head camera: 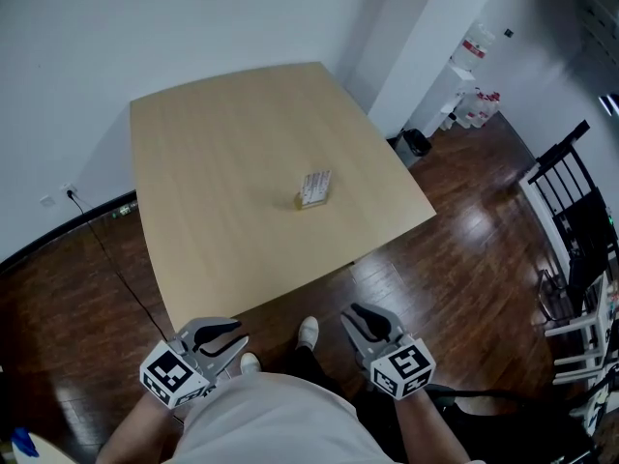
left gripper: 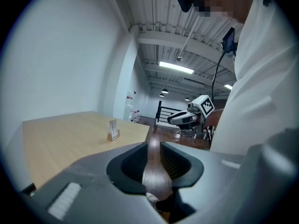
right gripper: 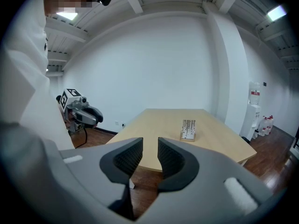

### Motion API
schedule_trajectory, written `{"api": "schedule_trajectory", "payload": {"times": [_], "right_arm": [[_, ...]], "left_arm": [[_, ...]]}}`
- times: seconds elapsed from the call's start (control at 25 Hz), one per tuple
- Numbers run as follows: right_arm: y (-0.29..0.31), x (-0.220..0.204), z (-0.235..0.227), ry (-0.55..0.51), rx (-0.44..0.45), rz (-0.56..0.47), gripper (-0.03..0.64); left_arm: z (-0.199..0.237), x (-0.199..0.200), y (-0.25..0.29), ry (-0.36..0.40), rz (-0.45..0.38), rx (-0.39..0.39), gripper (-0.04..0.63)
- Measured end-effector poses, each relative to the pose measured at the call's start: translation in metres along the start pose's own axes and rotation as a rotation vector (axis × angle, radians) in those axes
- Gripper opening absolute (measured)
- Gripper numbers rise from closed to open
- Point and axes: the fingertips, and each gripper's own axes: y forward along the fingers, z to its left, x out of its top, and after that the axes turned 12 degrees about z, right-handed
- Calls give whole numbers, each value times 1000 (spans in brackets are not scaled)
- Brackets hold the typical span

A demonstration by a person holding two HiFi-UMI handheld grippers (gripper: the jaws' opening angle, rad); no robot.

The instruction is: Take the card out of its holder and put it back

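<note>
A white printed card (head camera: 315, 187) stands upright in a small wooden holder (head camera: 301, 202) near the middle of the pale wooden table (head camera: 213, 162). The left gripper view shows the card (left gripper: 113, 125) far off to the left, and the right gripper view shows the card (right gripper: 188, 126) ahead to the right. My left gripper (head camera: 232, 340) and right gripper (head camera: 362, 318) hang close to the person's body, short of the table's near edge. Both are open by a narrow gap, with nothing between the left jaws (left gripper: 154, 146) or the right jaws (right gripper: 150, 146).
Dark wooden floor surrounds the table. Black chairs (head camera: 578, 222) stand at the right. A water dispenser (head camera: 471, 54) with bottles and a small bin (head camera: 417, 141) sit by the far wall. A cable (head camera: 104, 249) runs along the floor on the left.
</note>
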Motion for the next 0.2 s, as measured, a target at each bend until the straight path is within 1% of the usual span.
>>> {"api": "schedule_trajectory", "payload": {"times": [0.2], "right_arm": [[15, 3, -4, -2, 2, 1, 103]], "left_arm": [[7, -6, -3, 5, 2, -10, 92]]}}
